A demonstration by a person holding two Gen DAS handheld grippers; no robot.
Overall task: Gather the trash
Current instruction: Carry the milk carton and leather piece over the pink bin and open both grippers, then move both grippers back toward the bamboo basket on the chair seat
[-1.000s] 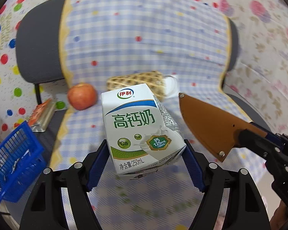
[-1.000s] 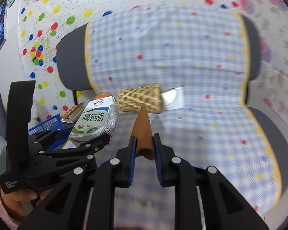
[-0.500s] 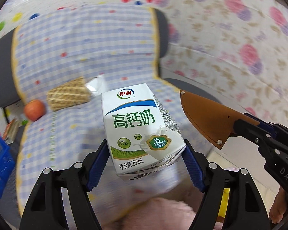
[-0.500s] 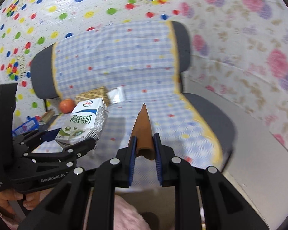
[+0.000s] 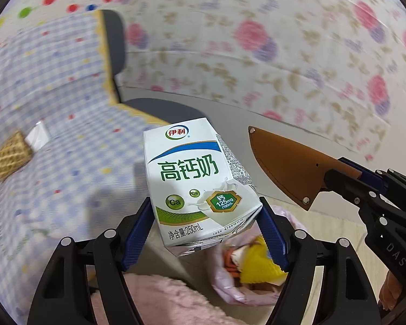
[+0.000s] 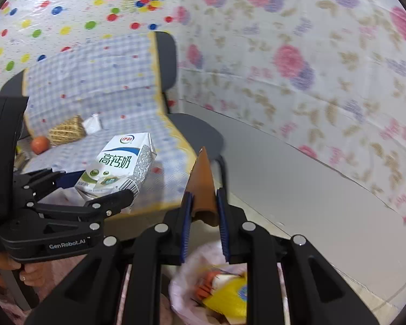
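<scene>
The left gripper (image 5: 207, 226) is angled downward, its 2 blue-padded jaws spread wide and clamped on a milk carton (image 5: 196, 181). The right gripper (image 6: 204, 216) also tilts down, jaws nearly together, pinching a brown sheath (image 6: 201, 181). A hand (image 6: 19, 273) grasps the left gripper's handle.

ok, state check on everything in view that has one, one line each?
left gripper: shut on milk carton
milk carton: held off the seat, lower corner dented
right gripper: shut on brown sheath
brown sheath: held, tip pointing away
pink trash bag: open, yellow wrapper inside
</scene>
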